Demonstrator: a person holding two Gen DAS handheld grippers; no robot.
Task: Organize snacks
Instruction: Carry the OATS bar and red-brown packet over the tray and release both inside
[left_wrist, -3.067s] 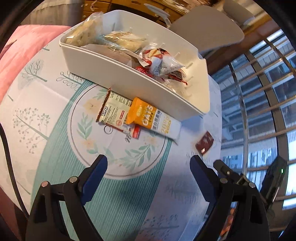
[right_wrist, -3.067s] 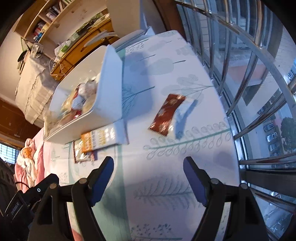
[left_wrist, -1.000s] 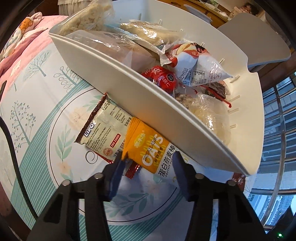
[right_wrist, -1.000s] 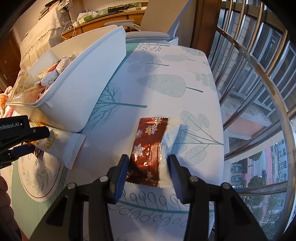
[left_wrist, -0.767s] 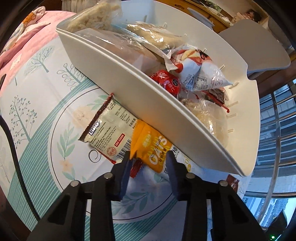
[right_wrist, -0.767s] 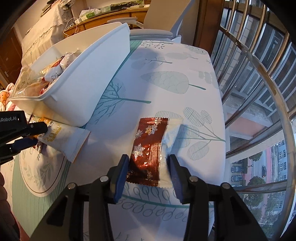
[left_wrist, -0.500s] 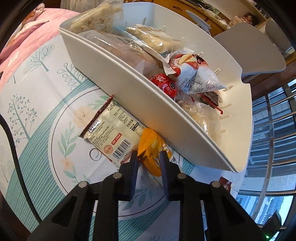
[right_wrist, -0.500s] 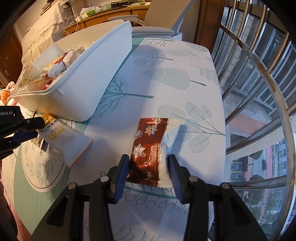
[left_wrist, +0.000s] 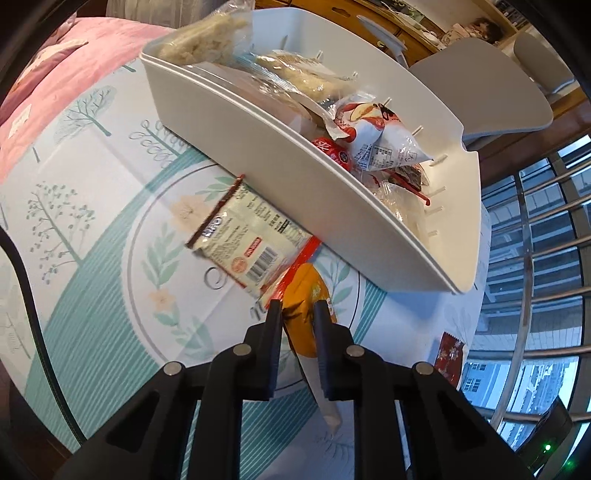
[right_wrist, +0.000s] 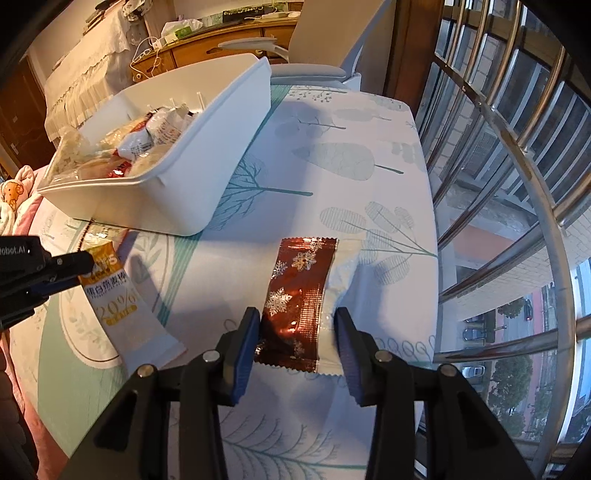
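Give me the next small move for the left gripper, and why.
Probably carry it up and over the near wall of the white plastic bin and release. The left gripper is shut on the orange end of the orange-and-white oat bar wrapper, whose white end hangs free, and the bin already holds the other snacks.

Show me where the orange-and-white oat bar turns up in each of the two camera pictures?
Left wrist view: oat bar at lower centre, pinched in the left gripper.
Right wrist view: oat bar at the left edge, hanging from the left gripper.
Shared landmark: the white bin of snacks.
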